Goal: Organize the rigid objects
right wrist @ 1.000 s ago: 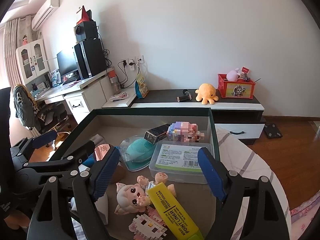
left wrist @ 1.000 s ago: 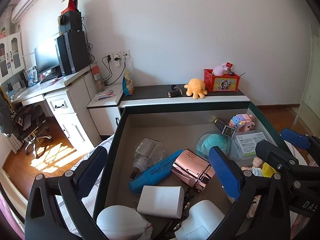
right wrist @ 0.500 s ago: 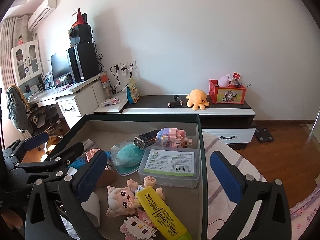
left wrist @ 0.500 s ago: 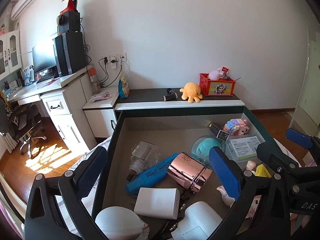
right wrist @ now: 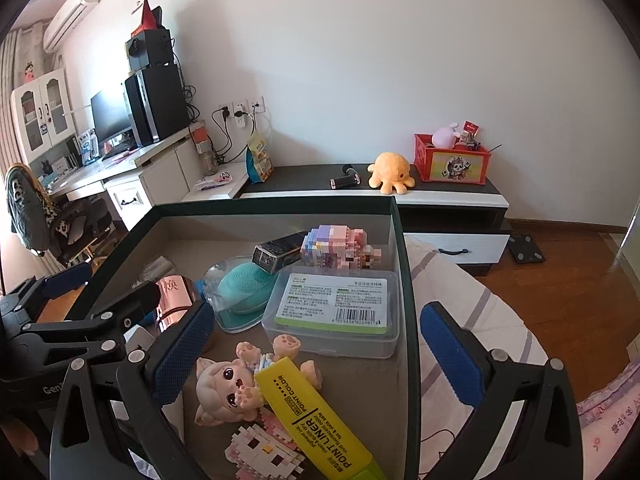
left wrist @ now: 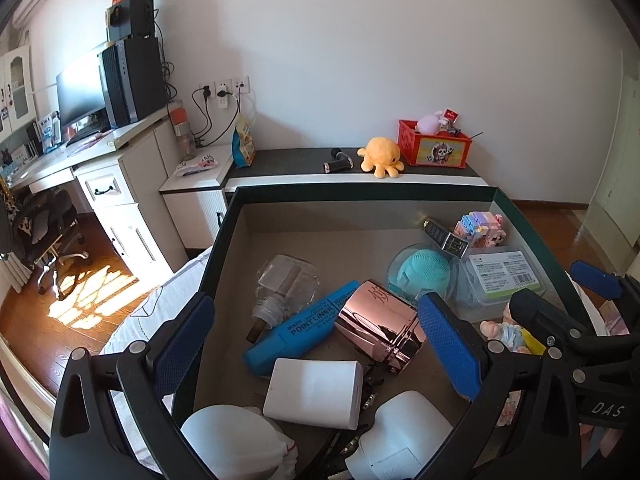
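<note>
A dark-rimmed box (left wrist: 360, 192) holds several rigid objects. In the left wrist view lie a blue highlighter (left wrist: 302, 326), a rose-gold cylinder (left wrist: 380, 324), a white block (left wrist: 314, 392) and a clear glass bottle (left wrist: 284, 284). My left gripper (left wrist: 316, 344) is open and empty above them. In the right wrist view lie a yellow highlighter (right wrist: 320, 416), a pig-like figurine (right wrist: 228, 390), a clear plastic case (right wrist: 336, 306), a teal brush (right wrist: 244, 286) and a pastel block figure (right wrist: 336, 246). My right gripper (right wrist: 316, 356) is open and empty over the box's right rim (right wrist: 406, 280).
A dark low cabinet (right wrist: 440, 192) beyond the box carries an orange plush octopus (right wrist: 390, 170) and a red crate (right wrist: 452, 158). A white desk (left wrist: 100, 168) with a monitor stands at the left. The box rests on striped bedding (right wrist: 460, 308).
Both grippers have drawn back and risen slightly, so the box contents sit lower in view. The right gripper has opened wider and shifted right, over the box's right rim. Nothing was picked up.
</note>
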Demonstrator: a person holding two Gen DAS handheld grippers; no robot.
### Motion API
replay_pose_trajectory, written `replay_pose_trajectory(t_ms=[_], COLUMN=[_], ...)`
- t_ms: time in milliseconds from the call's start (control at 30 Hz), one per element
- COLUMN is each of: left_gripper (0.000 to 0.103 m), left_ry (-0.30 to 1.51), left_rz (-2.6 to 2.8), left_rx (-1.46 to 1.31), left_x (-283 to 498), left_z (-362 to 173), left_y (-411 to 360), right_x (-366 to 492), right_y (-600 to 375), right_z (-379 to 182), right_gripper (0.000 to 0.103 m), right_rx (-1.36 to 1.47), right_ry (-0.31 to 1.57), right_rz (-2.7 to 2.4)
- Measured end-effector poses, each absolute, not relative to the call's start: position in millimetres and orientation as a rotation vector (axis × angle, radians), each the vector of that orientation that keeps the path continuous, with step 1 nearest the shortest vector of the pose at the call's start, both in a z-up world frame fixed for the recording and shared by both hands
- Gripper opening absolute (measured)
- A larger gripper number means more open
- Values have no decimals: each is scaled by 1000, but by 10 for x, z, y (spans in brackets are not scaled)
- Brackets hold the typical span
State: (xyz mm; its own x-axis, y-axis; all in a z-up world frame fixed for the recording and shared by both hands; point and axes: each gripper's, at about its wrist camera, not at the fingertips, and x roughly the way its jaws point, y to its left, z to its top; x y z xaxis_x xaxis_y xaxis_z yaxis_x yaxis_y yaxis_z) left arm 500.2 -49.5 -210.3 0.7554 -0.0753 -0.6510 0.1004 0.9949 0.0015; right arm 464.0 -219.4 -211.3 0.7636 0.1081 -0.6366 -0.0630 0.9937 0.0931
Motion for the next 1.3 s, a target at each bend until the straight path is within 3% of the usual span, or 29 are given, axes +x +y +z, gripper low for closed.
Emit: replay_pose_trajectory(t_ms=[233,500,1300], left_gripper=[103,103,103], left_ry=[801,785,446], left_rz=[-116,-111,-95], left_rx=[-2,13,44], left_x=[4900,4606,2962], left_z=[-2080,-1945,-842], left_y=[-469,-513,-436], right_x=[4491,4253,2806], right_y=[-2166,-2193,-2232], right_z=[-2038,-1881,-966], right_gripper=[103,103,103], right_rx=[49,40,84], right_ry=[731,728,498], right_rz=[92,76,71])
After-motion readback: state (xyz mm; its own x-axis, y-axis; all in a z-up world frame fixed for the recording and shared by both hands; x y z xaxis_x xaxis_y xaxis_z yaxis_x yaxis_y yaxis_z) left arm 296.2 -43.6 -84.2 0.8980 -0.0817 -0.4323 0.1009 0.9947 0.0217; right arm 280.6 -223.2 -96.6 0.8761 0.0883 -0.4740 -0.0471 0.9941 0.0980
